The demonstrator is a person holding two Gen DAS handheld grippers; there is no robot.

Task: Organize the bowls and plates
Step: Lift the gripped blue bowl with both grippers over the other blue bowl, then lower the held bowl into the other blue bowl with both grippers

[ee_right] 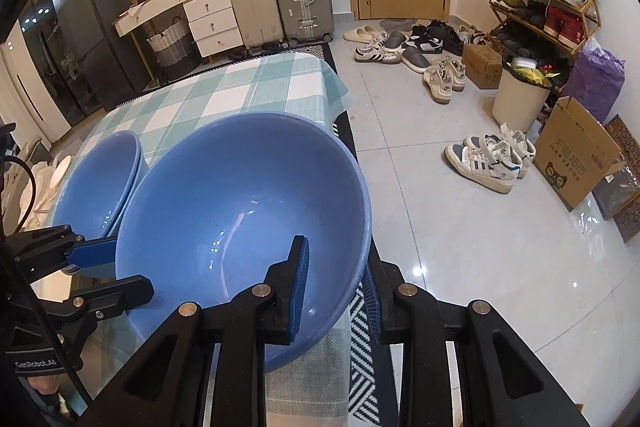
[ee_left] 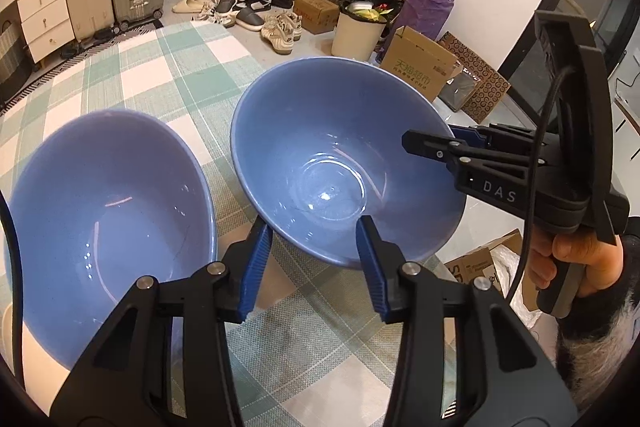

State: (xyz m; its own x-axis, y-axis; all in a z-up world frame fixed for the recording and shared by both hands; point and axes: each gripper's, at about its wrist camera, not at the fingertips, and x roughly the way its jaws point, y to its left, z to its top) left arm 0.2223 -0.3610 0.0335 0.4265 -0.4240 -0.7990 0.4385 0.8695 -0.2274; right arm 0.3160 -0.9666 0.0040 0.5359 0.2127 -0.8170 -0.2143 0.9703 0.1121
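We clamp our right tongs point(ee_right: 338, 291) on the rim of the right blue bowl point(ee_right: 240, 211), one pad inside, one outside; it is tilted at the checked worktop's point(ee_right: 240, 87) corner. Our left tongs point(ee_left: 314, 263) stand released at that bowl's near rim. The left blue bowl point(ee_left: 104, 219) sits just beside it. The tongs read "DAS" and "GenRobot.AI".

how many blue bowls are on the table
2, maybe more. One bowl sits at the table's right edge, its rim clamped by the right gripper. The other bowl is left of it, possibly a stacked pair.
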